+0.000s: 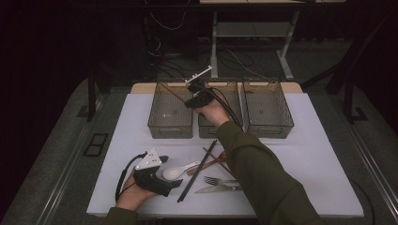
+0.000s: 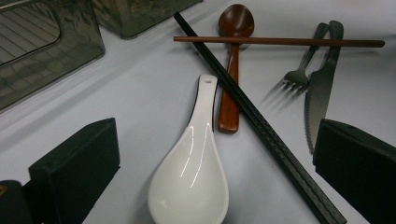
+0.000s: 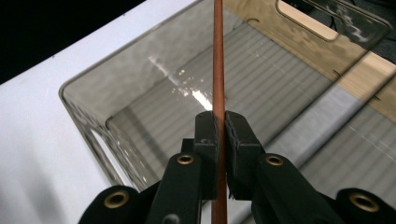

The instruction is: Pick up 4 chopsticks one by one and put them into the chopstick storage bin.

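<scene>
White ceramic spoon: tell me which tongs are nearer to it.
Left. The left tongs straddle the white ceramic spoon with open jaws; the right tongs are far off over the left smoky plastic bin.

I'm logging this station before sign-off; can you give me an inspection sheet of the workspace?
Surface: white table top, bare at its right.
Job's things: brown chopstick over the left bin; two more bins beside it.
Clutter: white spoon, wooden spoon, black chopsticks, second brown chopstick, fork, knife.
Grippers: right gripper shut on the chopstick; left gripper open, low by the white spoon.
Cables: one trails from each gripper; more on the floor behind.
Surroundings: dark; desk legs behind.
</scene>
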Available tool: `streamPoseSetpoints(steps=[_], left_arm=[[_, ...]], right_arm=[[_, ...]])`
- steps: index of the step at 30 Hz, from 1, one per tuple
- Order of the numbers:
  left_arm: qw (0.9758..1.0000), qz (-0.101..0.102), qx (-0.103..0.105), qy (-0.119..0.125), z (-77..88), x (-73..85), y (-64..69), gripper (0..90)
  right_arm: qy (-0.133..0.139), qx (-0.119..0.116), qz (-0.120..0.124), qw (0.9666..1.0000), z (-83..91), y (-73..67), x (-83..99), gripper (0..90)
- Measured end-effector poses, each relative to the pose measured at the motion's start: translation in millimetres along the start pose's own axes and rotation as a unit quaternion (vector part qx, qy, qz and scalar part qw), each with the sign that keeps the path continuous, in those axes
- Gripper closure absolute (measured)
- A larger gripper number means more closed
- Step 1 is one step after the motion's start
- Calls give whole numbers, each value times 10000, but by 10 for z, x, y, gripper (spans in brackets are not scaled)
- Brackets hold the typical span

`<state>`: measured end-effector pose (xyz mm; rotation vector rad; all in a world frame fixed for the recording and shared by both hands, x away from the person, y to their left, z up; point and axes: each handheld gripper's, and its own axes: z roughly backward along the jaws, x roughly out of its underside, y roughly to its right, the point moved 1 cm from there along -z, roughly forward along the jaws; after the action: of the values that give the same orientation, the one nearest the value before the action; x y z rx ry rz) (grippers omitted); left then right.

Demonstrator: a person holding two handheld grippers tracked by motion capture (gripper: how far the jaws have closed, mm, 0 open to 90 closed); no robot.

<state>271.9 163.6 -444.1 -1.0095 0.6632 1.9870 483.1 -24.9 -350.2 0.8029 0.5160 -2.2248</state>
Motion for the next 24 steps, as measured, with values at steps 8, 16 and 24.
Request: streamPoseSetpoints(steps=[8,16,24], left_arm=[[10000,1,6,47,2,-3,0,0],[10000,-5,11,52,7,-3,-3,0],[10000,-13,6,54,17,0,3,0]], right_arm=[[-36,-11,15,10000,-227,-61,-125,840],[86,-56,-17,9999,-379,-86,-232,840],[32,-76,-36,10000,-545,-156,-290,840]])
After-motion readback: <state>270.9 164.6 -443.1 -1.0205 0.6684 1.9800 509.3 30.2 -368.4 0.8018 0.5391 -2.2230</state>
